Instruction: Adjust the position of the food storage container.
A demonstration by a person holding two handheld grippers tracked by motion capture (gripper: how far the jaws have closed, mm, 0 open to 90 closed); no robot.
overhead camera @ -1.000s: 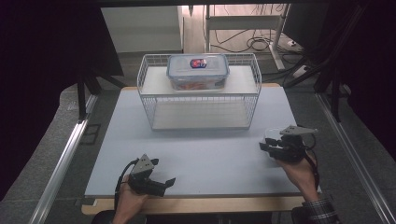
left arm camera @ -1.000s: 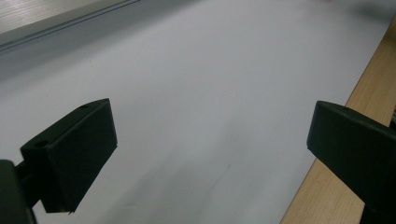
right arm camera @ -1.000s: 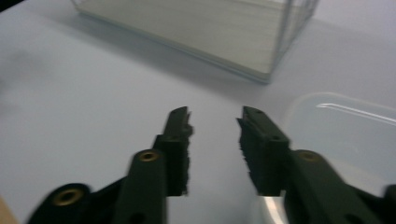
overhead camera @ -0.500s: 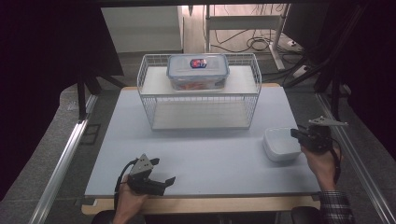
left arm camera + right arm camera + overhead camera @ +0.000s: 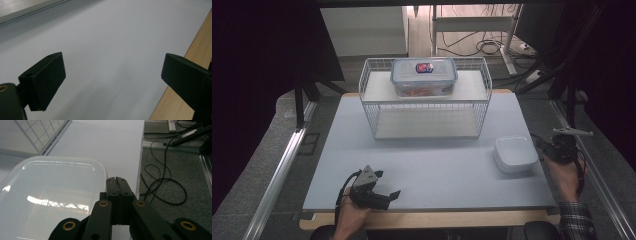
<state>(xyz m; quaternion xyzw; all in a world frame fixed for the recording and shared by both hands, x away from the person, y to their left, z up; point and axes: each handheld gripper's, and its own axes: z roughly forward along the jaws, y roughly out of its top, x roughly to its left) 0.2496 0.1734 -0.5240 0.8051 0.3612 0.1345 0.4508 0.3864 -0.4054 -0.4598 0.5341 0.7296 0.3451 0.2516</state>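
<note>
Dark room, cables on the floor behind; pale grey table (image 5: pixel 427 165) with a wooden front edge. High view: white wire rack (image 5: pixel 426 100) stands at the far middle of the table, a clear lidded container (image 5: pixel 424 76) with a red-blue label on its top shelf. White bowl (image 5: pixel 515 154) sits upside down near the table's right edge, in front of and right of the rack. Right gripper (image 5: pixel 546 148) is just beside the bowl's right side, out past the table edge, held in the person's hand; contact with the bowl can't be told from here. Left gripper (image 5: pixel 388 192) lies low at the near left of the table, well apart from the bowl, jaws pointing right.

Left gripper view: both black jaws spread wide apart, nothing between them but bare grey table surface (image 5: pixel 112 50); the wooden edge strip (image 5: pixel 180 82) runs under the right-hand jaw. Holding nothing, touching nothing visible.

Right gripper view: right gripper (image 5: pixel 117 180) has its jaws pressed flat together, no gap, nothing clamped. Tips sit right at the corner of the bowl (image 5: pixel 50 192); looks close to touching, can't confirm. Rack wire (image 5: pixel 47 137) at upper left, cables on the floor (image 5: pixel 165 185) to the right.
</note>
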